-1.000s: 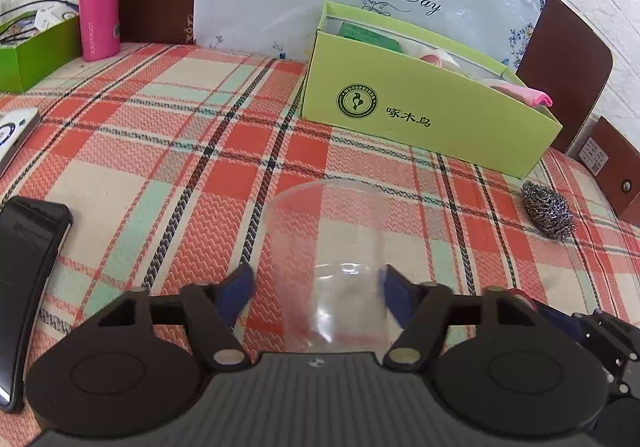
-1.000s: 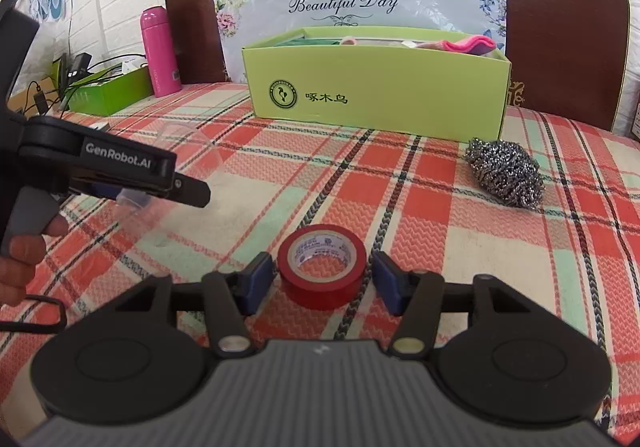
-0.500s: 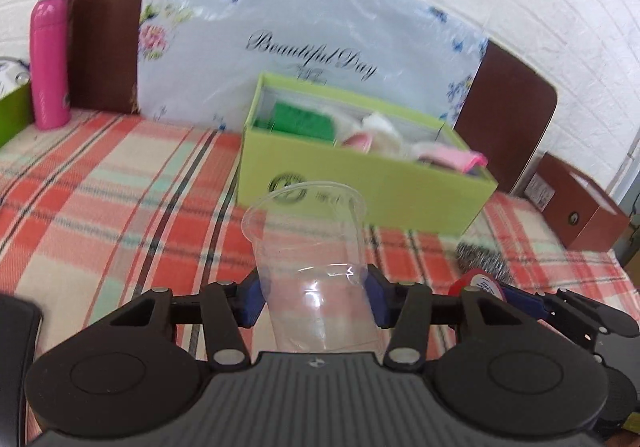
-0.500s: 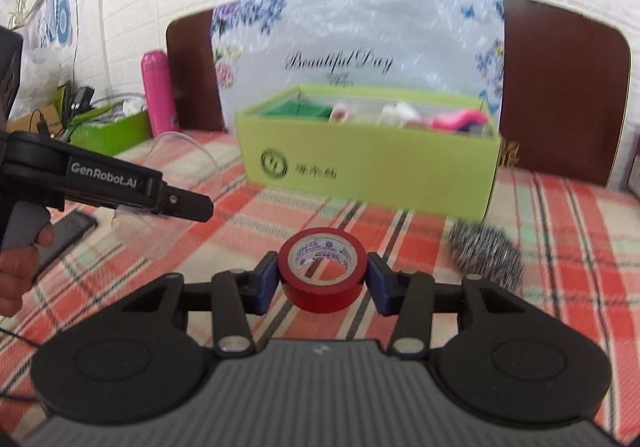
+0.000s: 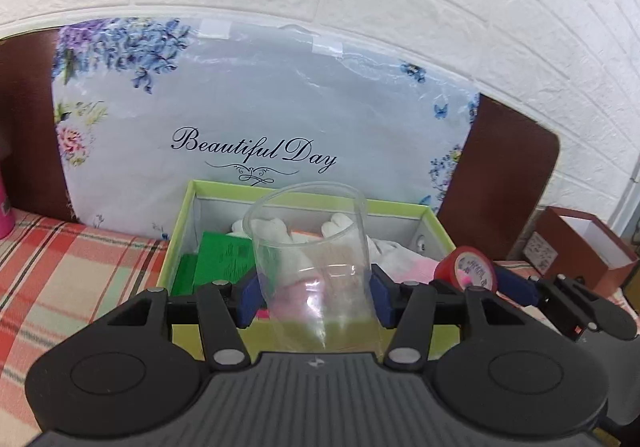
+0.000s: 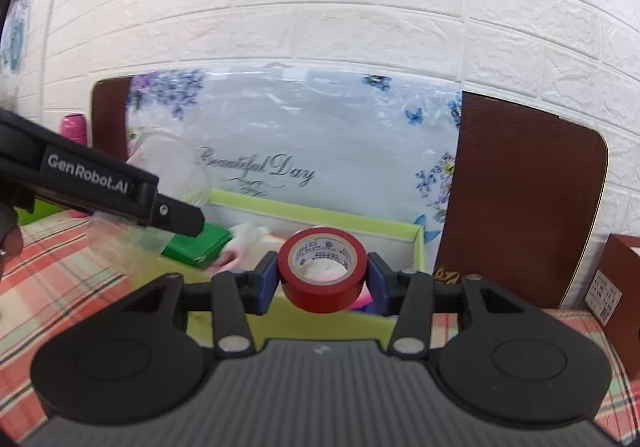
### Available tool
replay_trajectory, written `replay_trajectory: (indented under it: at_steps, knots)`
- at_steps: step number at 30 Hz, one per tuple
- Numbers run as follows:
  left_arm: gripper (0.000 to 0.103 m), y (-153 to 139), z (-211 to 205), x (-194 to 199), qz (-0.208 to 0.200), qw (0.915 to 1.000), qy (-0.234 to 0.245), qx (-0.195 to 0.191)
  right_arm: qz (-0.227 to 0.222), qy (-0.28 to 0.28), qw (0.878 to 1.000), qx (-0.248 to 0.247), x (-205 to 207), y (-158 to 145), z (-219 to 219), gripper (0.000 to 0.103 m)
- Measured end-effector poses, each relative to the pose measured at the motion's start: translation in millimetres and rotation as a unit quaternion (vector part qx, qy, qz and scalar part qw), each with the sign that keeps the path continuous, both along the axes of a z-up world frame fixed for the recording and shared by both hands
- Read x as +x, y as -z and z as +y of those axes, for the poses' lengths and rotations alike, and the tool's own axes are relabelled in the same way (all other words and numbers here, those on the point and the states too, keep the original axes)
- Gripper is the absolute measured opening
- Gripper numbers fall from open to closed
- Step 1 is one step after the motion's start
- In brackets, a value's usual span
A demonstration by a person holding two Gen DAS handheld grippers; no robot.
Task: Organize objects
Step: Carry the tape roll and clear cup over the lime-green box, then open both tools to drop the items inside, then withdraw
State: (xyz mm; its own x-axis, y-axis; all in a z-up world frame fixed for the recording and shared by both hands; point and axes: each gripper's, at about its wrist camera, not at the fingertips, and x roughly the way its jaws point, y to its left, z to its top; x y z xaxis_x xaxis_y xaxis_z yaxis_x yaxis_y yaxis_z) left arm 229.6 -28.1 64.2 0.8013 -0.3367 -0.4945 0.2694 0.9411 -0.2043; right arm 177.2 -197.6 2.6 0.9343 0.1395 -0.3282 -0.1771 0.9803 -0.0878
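The left hand-held gripper (image 5: 314,297) grips a clear plastic cup (image 5: 316,267) upright above the green box (image 5: 180,239), while beside it the right hand-held gripper (image 6: 322,281) clamps a roll of red tape (image 6: 322,271) over the same box's near edge.

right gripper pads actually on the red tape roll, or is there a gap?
Touching. The right wrist view shows both blue pads pressed flat against the sides of the red tape roll, no gap, with the roll held above the green box.
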Motion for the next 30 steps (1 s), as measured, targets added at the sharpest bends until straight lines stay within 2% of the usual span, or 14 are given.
replay_trajectory:
  at_steps: [3,4,5,6,8,11,13,16,21,24,30]
  knots:
    - [0.058,5.5,-8.0,21.2,-0.004,1.0,-0.004,0.003,-0.009,0.014,1.0,-0.011,24.0,6.3,-0.2,0.046]
    - [0.061,8.5,-10.0,25.6,-0.015,0.9998,-0.009,0.005,-0.015,0.018,1.0,-0.015,31.4,9.4,0.4,0.046]
    - [0.073,12.4,-12.0,29.5,-0.022,0.9995,-0.019,0.012,-0.021,0.02,0.999,-0.022,37.4,13.7,0.9,0.048]
    - [0.083,16.4,-13.9,32.8,-0.022,0.9989,-0.032,0.025,-0.023,0.021,0.999,-0.032,41.8,18.6,1.5,0.06]
    - [0.083,24.7,-14.6,35.8,-0.019,0.9985,-0.034,0.038,-0.023,0.03,0.998,-0.05,43.4,27.9,3.1,0.068]
    - [0.083,36.3,-12.4,41.0,-0.002,0.9991,-0.029,0.033,-0.026,0.022,0.998,-0.06,39.2,40.3,3.1,0.075]
    - [0.083,39.6,-13.7,40.7,-0.007,0.9988,-0.03,0.037,-0.039,0.026,0.997,-0.06,36.6,45.1,2.6,0.077]
    - [0.083,38.4,-15.7,37.8,-0.008,0.9986,-0.027,0.045,-0.036,0.028,0.998,-0.051,36.6,42.6,0.6,0.086]
    - [0.083,29.5,-11.3,18.9,-0.007,0.9988,-0.037,0.031,-0.051,0.031,0.997,-0.058,21.2,33.4,-2.0,0.1]
    - [0.083,23.6,-12.3,3.5,-0.006,0.9985,-0.035,0.041,-0.057,0.036,0.997,-0.045,3.8,27.2,-5.4,0.103]
    - [0.083,15.6,-13.2,-33.8,-0.005,0.9979,-0.038,0.052,-0.04,0.017,0.999,-0.026,-24.8,17.9,-8.2,0.103]
